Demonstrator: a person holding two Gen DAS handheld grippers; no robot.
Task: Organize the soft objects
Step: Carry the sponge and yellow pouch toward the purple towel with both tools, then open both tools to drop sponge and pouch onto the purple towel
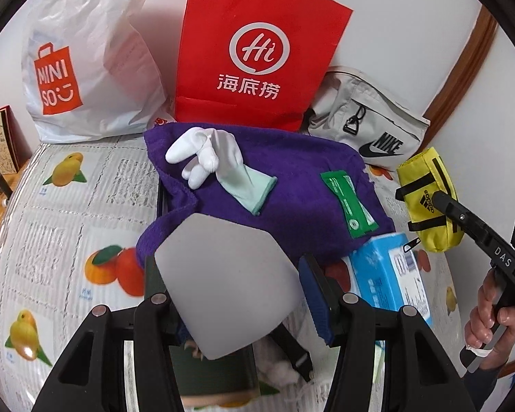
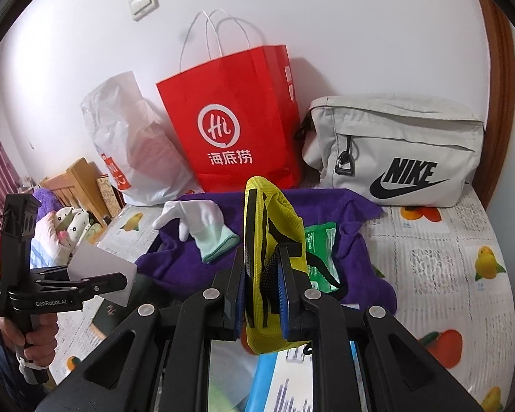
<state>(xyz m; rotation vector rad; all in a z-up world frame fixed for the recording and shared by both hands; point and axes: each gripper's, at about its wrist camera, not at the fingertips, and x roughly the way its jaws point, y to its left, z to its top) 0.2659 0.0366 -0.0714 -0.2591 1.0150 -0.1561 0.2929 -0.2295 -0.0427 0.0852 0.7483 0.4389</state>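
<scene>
My right tool (image 2: 260, 295) is clamped on the yellow pouch (image 2: 271, 240); my left tool (image 1: 233, 285) grips a grey card (image 1: 223, 281). I should carry both steadily over the purple towel (image 1: 292, 206).

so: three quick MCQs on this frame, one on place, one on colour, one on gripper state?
1. Where does the white glove lie?
A. on the purple towel
B. inside the red paper bag
C. on the grey Nike bag

2. What colour is the pouch in the right hand-held gripper?
A. blue
B. yellow
C. white

3. What is the left hand-held gripper doing?
A. holding nothing
B. clamping the glove
C. gripping a pale flat card

Answers: 1 A, the glove rests on the towel's upper part; 2 B, yellow fabric with black straps sits between the pads; 3 C, the card stands between its fingers in both views.
</scene>
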